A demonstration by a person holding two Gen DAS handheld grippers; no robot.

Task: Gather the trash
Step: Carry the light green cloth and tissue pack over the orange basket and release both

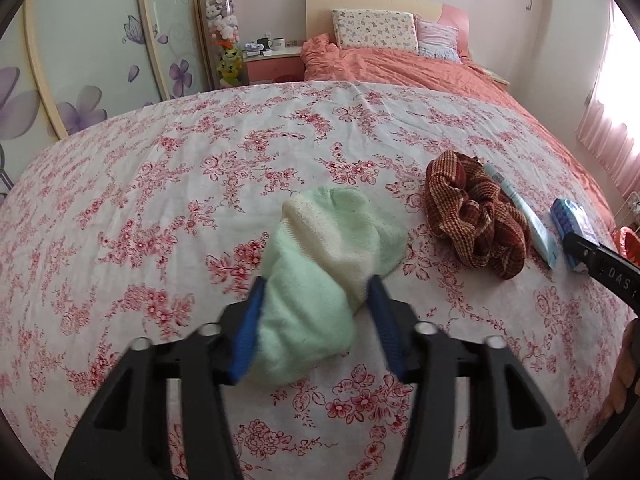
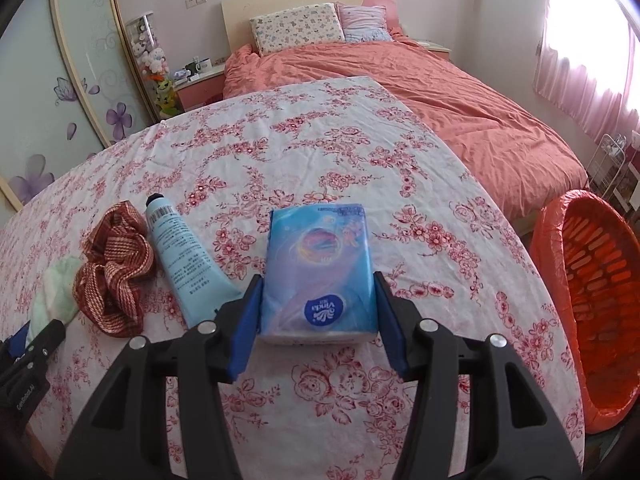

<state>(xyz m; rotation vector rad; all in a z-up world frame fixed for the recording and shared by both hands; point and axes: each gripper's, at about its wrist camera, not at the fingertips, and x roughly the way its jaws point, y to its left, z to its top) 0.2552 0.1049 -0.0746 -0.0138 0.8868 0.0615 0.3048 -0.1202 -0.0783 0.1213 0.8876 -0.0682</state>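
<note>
In the left wrist view, a soft green and cream cloth (image 1: 320, 264) sits right between the blue pads of the left gripper (image 1: 316, 296). The pads press into its sides and pinch it, about half way closed. At about 2 o'clock from the cloth lies a red checked rag (image 1: 476, 216). Just past the rag lie a pale blue tube (image 1: 524, 216) and a blue tissue pack (image 1: 570, 216), with the right gripper's tip at the pack.

In the right wrist view, the tissue pack (image 2: 318, 272) lies between the pads of the right gripper (image 2: 316, 300). The pads touch both its sides and hold it, partly closed. At 9 o'clock lie the tube (image 2: 182, 256), the rag (image 2: 116, 268) and the green cloth (image 2: 56, 292). At 3 o'clock, beside the flowered sheet (image 2: 320, 152), stands an orange basket (image 2: 560, 280) lined with an orange bag; nothing shows inside.
</note>
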